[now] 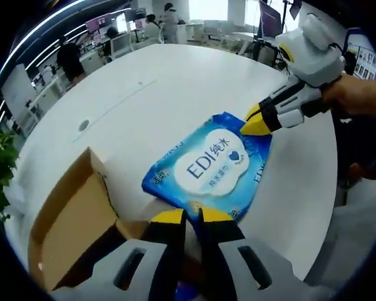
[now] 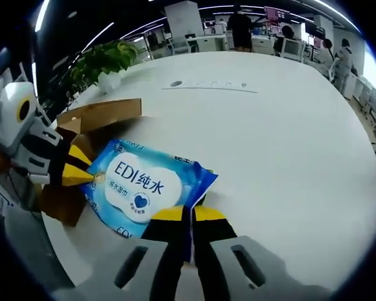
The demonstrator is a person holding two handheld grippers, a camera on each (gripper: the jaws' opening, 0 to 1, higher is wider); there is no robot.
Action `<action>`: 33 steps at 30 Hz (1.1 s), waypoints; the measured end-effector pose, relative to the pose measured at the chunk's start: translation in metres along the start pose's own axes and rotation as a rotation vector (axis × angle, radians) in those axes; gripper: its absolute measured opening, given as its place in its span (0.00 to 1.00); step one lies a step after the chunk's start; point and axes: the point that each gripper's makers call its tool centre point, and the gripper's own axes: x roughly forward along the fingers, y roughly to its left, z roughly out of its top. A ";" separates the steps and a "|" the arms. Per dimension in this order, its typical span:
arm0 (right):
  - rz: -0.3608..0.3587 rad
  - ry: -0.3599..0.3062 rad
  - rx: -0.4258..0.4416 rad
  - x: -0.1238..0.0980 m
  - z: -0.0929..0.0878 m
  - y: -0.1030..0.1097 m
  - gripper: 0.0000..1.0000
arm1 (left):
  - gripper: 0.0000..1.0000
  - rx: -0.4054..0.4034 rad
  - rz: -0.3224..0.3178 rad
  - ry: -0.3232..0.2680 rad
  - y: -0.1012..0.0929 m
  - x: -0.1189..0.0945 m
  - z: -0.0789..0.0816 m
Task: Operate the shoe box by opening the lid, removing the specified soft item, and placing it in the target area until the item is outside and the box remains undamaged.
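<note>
A blue wet-wipes pack (image 1: 211, 167) with a white label hangs flat between both grippers, over the white table (image 1: 150, 94). In the left gripper view my left gripper (image 1: 192, 217) is shut on the pack's near edge. My right gripper (image 1: 255, 123) comes in from the right, shut on the pack's far corner. In the right gripper view the pack (image 2: 141, 187) is pinched at its near edge by my right gripper (image 2: 188, 214), and the left gripper (image 2: 81, 174) grips its left edge. The open cardboard shoe box (image 1: 69, 222) sits beside the pack, its flap (image 2: 103, 113) raised.
A potted plant (image 2: 103, 59) stands at the table's edge behind the box. A round cable port (image 1: 83, 125) is set into the tabletop. People and desks with monitors (image 1: 116, 41) fill the room beyond the table. A hand (image 1: 357, 94) holds the right gripper.
</note>
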 end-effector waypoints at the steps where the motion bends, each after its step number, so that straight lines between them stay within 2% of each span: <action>1: 0.000 -0.001 0.004 0.000 0.000 0.000 0.03 | 0.08 -0.012 -0.009 -0.006 0.000 -0.002 0.001; 4: -0.002 -0.002 0.004 -0.003 0.000 -0.001 0.04 | 0.10 -0.048 -0.027 -0.019 0.000 -0.006 0.003; 7: -0.006 -0.010 -0.004 -0.007 0.001 -0.001 0.05 | 0.11 -0.056 -0.029 -0.049 0.002 -0.013 0.008; 14: -0.015 -0.027 -0.032 -0.018 0.006 0.001 0.10 | 0.14 -0.093 -0.035 -0.073 0.009 -0.026 0.010; 22: -0.028 -0.036 -0.074 -0.031 0.014 0.005 0.12 | 0.15 -0.117 -0.035 -0.094 0.015 -0.043 0.006; 30: -0.030 -0.050 -0.124 -0.044 0.024 0.017 0.15 | 0.15 -0.125 -0.031 -0.109 0.022 -0.055 0.001; 33: -0.026 -0.058 -0.137 -0.048 0.029 0.023 0.15 | 0.17 -0.118 -0.025 -0.105 0.025 -0.059 -0.005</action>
